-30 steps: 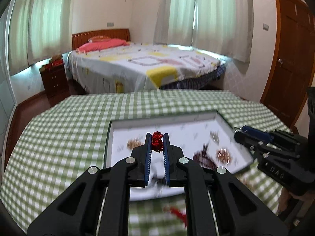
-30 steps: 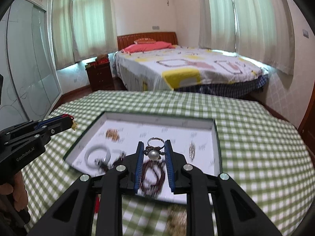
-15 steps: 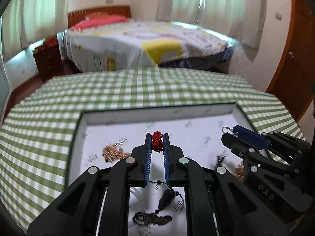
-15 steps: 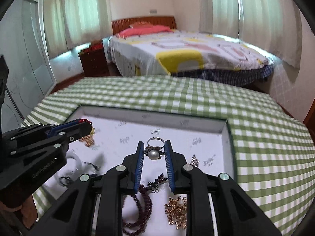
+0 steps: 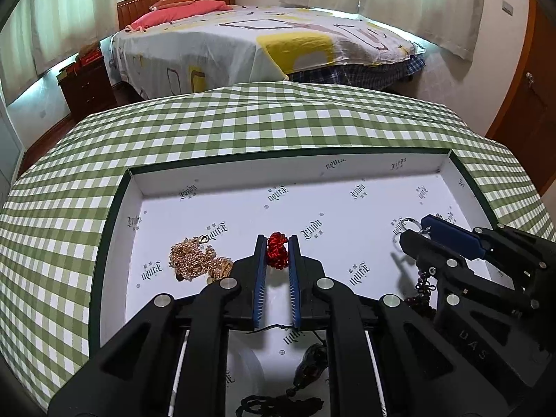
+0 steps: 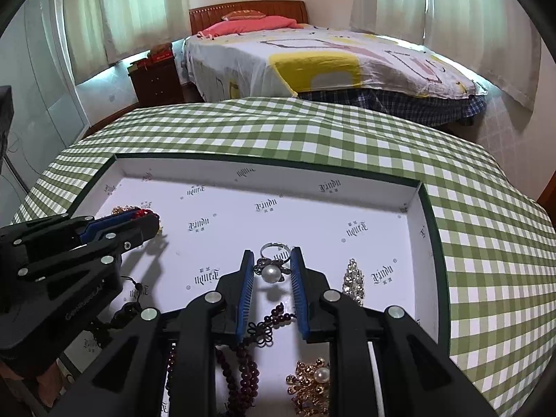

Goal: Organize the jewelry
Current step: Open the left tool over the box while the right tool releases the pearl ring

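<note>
A red knot point(image 5: 277, 254) sat pinched between the closed fingers of the left gripper point(image 5: 277, 255), over the white tray point(image 5: 347, 170). The right gripper point(image 6: 272, 271) was clamped on a pearl ring point(image 6: 271, 268) above the same tray. A gold chain point(image 5: 194, 260) lay left of the knot, dark beads point(image 6: 243, 368) nearer, all on a green checked cloth point(image 5: 243, 118).

Both grippers, left point(image 5: 277, 255) and right point(image 6: 272, 271), are black, with blue ridged pads point(image 5: 260, 278) and round silver screws point(image 5: 162, 300). Faint raised letters mark their sides.

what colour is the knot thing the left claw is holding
Red, a knotted cord piece; clearest in the left wrist view.
</note>
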`<state>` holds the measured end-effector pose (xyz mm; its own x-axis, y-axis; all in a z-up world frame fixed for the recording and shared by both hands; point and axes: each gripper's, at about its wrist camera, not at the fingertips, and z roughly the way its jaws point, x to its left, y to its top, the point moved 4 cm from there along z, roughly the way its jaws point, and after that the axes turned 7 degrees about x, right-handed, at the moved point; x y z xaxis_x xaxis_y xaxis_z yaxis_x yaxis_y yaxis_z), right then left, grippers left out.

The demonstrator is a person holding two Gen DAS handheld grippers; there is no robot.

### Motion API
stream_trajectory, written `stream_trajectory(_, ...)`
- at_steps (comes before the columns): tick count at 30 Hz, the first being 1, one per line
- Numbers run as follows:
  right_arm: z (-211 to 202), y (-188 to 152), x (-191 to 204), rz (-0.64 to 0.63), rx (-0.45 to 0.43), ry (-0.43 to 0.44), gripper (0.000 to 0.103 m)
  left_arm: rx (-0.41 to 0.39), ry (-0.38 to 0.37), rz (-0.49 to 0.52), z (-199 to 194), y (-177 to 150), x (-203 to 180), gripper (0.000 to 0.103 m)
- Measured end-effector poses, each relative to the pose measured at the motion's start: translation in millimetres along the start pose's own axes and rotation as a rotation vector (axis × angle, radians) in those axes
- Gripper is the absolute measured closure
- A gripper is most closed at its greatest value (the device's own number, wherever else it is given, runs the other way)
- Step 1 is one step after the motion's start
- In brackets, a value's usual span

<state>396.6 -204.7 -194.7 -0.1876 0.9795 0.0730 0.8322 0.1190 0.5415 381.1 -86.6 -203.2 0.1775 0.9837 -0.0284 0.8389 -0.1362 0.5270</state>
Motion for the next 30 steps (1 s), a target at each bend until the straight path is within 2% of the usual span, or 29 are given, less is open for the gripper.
stream_trajectory(9, 1.3, 1.6, 0.1, -0.005, 0.001, -0.004, 0.073, 0.000, 0.003, 0.007, -0.3, 1.0, -3.0, 0.088)
stream_trajectory(12, 0.2, 0.6, -0.2, -0.007, -0.005, -0.004, 0.073, 0.002, -0.004, 0.000, -0.6, 1.2, -2.6, 0.078)
stream_trajectory(17, -2.0, -0.6, -0.4, -0.006, -0.017, -0.005, 0.072, -0.001, -0.011, -0.005, -2.2, 0.9, -2.5, 0.074)
stream_trajectory(21, -3.9, -2.2, -0.4, -0.008, -0.024, -0.006, 0.069, -0.008, -0.019, -0.016, -5.0, 1.0, -1.2, 0.063)
stream_trajectory(30, -6.6, -1.5, 0.2, -0.009, -0.034, -0.009, 0.063, -0.015, -0.007, -0.013, -8.5, 1.4, 0.2, 0.055)
